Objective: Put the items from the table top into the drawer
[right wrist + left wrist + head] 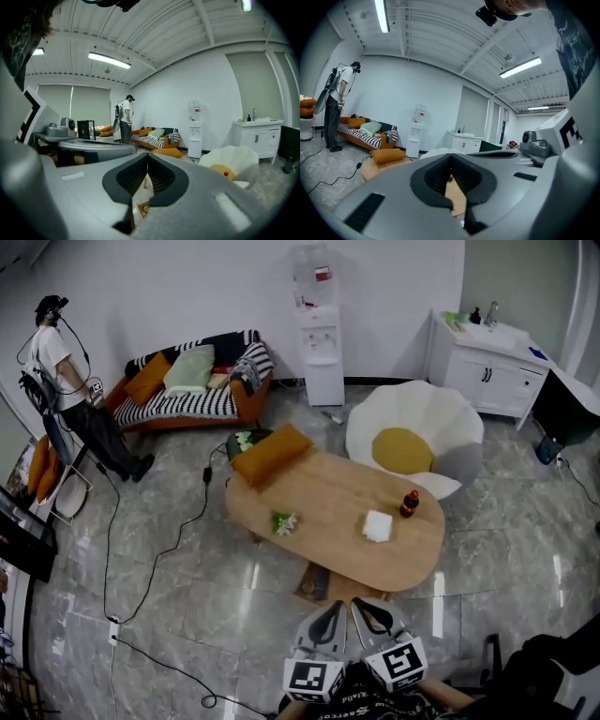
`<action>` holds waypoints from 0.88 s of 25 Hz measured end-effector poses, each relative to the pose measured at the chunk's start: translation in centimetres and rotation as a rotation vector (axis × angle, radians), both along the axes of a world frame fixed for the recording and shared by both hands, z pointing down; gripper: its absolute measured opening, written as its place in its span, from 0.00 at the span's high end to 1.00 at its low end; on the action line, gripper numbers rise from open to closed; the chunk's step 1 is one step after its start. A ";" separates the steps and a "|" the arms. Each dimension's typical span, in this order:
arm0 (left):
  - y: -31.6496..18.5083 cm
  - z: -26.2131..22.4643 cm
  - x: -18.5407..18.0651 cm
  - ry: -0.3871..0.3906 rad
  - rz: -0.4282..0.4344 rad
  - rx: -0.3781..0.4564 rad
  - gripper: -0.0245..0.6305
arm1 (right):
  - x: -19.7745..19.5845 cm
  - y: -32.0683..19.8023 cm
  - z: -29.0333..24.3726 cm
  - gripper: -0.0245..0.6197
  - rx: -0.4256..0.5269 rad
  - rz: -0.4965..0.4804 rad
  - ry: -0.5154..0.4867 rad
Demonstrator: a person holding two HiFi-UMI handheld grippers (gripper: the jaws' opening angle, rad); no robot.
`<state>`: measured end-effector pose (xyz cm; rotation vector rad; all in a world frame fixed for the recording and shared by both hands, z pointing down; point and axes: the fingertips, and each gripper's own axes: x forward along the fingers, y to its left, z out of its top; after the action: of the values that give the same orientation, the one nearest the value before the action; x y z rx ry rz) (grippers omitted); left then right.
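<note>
The table (328,498) is pale wood, its cushion (272,454) orange, the cloth (378,526) white, the bottle (410,505) dark with red cap, the sofa (178,401) striped black and white.

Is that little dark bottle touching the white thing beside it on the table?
Apart. The head view shows a gap between the bottle and the white thing.

i hold my left gripper (335,607) and my right gripper (357,605) low in front of my body, side by side, angled inward so their tips nearly meet. both point forward, only slightly downward. the left gripper view shows its jaws pressed together at the tips, nothing between them. the right gripper view shows the same: jaws closed, empty. the left marker cube (314,678) and right marker cube (401,662) sit nearest me.
</note>
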<state>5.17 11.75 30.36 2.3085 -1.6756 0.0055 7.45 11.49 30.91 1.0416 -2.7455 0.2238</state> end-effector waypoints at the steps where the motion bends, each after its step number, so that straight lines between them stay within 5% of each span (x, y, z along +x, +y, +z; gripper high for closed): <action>1: -0.4 0.0 -0.6 0.001 0.004 -0.006 0.95 | -0.6 -0.5 -0.1 0.96 0.002 0.005 -0.004; 11: -3.8 0.7 -6.2 0.029 0.048 -0.061 0.95 | -5.2 -3.7 1.4 0.96 -0.034 0.055 0.052; 22: -7.3 1.1 -12.3 0.008 0.074 -0.018 0.95 | -10.3 -7.5 0.4 0.95 0.011 0.107 0.079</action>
<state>-7.14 4.42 31.42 2.3529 -1.5795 0.0263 -2.85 3.94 31.32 1.1754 -2.6271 0.1798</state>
